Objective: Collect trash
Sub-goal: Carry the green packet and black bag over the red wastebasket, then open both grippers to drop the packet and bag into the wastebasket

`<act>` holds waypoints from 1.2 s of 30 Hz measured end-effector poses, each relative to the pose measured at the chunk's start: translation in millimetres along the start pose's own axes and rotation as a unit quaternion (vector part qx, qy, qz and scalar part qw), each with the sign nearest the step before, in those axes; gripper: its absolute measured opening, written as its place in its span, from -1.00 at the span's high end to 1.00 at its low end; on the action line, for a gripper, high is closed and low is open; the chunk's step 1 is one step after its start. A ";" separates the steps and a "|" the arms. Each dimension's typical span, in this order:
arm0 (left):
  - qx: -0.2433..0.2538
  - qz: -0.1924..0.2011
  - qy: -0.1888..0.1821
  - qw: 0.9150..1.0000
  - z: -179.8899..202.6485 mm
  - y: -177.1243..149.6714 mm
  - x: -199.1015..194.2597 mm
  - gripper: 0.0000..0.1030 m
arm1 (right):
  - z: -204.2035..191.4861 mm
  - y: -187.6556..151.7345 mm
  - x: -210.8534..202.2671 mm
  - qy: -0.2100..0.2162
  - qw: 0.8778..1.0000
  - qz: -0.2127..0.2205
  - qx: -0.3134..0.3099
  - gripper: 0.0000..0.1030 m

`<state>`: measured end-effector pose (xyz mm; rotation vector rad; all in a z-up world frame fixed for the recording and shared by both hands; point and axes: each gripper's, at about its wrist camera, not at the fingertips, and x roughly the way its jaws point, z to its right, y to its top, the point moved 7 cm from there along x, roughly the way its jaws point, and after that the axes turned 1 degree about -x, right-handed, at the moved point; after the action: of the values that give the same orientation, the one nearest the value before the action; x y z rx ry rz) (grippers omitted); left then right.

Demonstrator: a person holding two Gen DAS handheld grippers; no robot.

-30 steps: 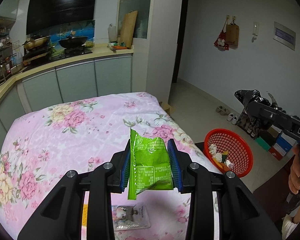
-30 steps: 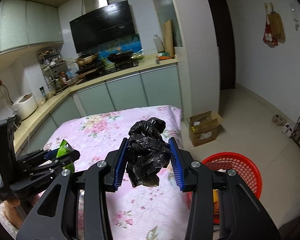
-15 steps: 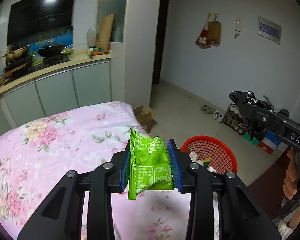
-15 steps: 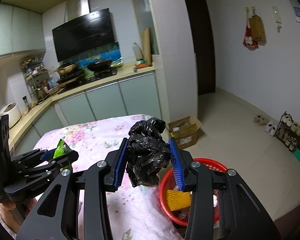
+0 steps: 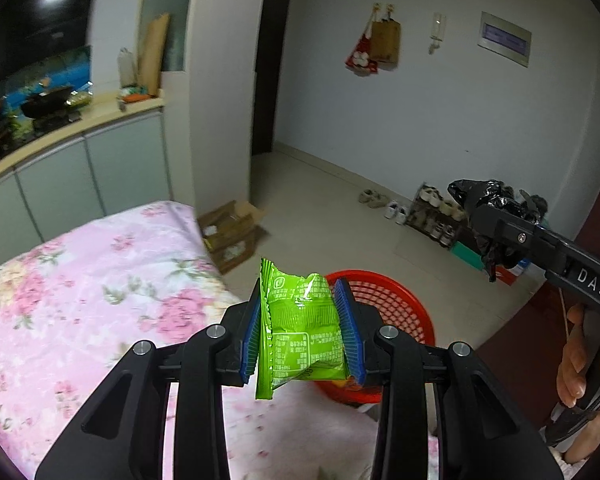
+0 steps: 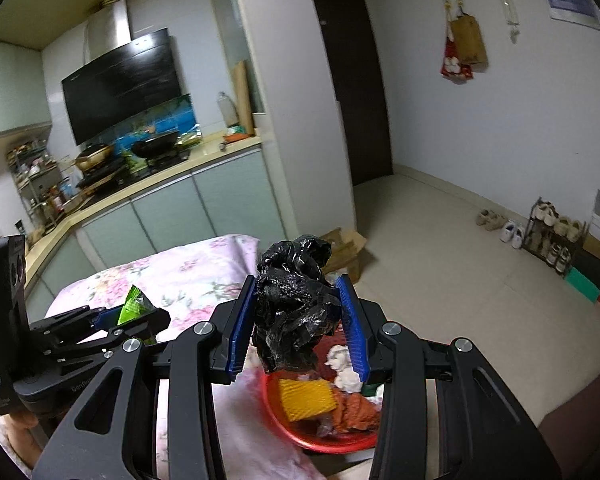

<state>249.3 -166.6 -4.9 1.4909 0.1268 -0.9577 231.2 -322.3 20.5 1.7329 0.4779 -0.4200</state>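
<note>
My left gripper [image 5: 302,330] is shut on a green snack wrapper [image 5: 300,320] and holds it in the air over the table's right edge, in front of the red basket [image 5: 396,304]. My right gripper [image 6: 296,324] is shut on a crumpled black plastic bag [image 6: 294,312] and holds it above the red basket [image 6: 288,420], which has several pieces of trash in it. The right gripper with the bag also shows at the right of the left wrist view [image 5: 496,216]. The left gripper with the wrapper shows at the left of the right wrist view [image 6: 132,312].
A table with a pink floral cloth [image 5: 80,280] lies to the left. An open cardboard box [image 5: 232,232] sits on the tiled floor beyond it. A shoe rack [image 6: 552,236] stands by the right wall. A kitchen counter [image 6: 160,176] runs along the back.
Both grippers have swung right, away from the table and toward the red basket, each still holding its item. The basket now lies under the right gripper.
</note>
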 end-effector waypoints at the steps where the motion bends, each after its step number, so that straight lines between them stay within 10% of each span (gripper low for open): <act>1: -0.002 -0.005 -0.005 1.000 1.9 0.2 6.4 0.36 | 5.1 -1.2 1.6 -0.004 1.000 -0.003 0.005 0.24; 27: 0.027 -0.159 -0.029 0.986 51.9 -47.4 160.3 0.33 | 74.8 -57.0 91.1 -0.049 0.988 -0.128 0.077 0.22; 36: 0.040 -0.183 -0.021 0.982 59.8 -66.7 178.3 -0.14 | 78.8 -71.4 103.6 -0.035 0.983 -0.155 0.097 -0.17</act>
<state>295.8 -286.5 -157.5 1.5503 0.3442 -1.3015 279.7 -376.8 -108.9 1.8272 0.6771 -0.7691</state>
